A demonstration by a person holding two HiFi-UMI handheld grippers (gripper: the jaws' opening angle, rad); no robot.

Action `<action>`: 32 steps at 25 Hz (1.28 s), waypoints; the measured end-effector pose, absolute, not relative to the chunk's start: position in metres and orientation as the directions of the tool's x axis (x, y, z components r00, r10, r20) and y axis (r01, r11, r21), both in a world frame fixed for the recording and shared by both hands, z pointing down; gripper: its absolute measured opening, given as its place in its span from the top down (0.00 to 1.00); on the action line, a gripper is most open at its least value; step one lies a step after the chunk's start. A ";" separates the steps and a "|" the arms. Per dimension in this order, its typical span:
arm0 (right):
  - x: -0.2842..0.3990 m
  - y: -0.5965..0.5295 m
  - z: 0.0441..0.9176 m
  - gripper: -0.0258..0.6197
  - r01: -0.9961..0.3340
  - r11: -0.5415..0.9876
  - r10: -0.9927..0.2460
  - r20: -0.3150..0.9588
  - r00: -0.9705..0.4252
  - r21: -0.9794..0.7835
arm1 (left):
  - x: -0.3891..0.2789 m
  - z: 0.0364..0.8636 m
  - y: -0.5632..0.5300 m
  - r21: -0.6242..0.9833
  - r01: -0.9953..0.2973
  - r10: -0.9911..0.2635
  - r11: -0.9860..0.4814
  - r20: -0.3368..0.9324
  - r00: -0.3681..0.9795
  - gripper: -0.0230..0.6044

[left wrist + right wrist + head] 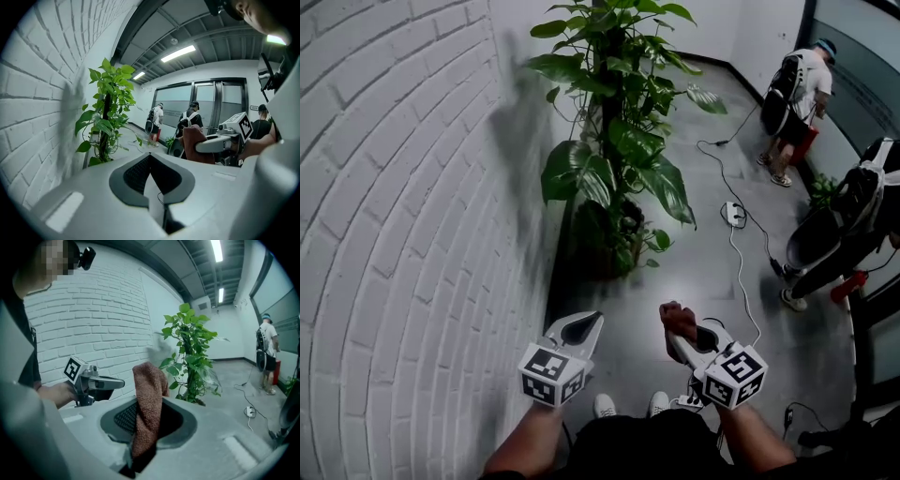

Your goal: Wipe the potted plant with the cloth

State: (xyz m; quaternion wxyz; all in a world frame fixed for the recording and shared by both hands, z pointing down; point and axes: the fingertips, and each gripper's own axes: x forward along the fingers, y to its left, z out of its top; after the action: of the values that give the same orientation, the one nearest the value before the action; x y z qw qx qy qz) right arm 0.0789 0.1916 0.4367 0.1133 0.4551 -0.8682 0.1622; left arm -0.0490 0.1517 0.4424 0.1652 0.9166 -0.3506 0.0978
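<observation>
White brick wall and grey floor frame the potted plant; well short of it, the right tool grips a brown cloth, the left tool closed, empty.

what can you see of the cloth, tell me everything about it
The cloth is a reddish-brown piece of nubby, towel-like fabric. It is bunched into a narrow fold and pinched between the shut jaws of the right gripper, with its rounded end sticking out past the jaw tips. Only the gripper touches it. It is held in the air, short of the potted plant, touching no leaf.
</observation>
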 end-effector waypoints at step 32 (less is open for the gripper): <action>0.116 0.255 0.426 0.86 -0.743 0.630 -0.704 0.238 -0.669 -0.227 | 0.005 0.426 0.237 0.144 -0.742 -0.666 -0.654 0.356 0.656 0.94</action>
State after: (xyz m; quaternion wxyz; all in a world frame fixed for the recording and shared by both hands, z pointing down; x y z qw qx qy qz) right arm 0.1159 0.2547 0.4261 0.0631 0.4016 -0.9005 0.1542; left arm 0.0054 0.2368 0.4261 0.1397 0.8991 -0.3915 0.1371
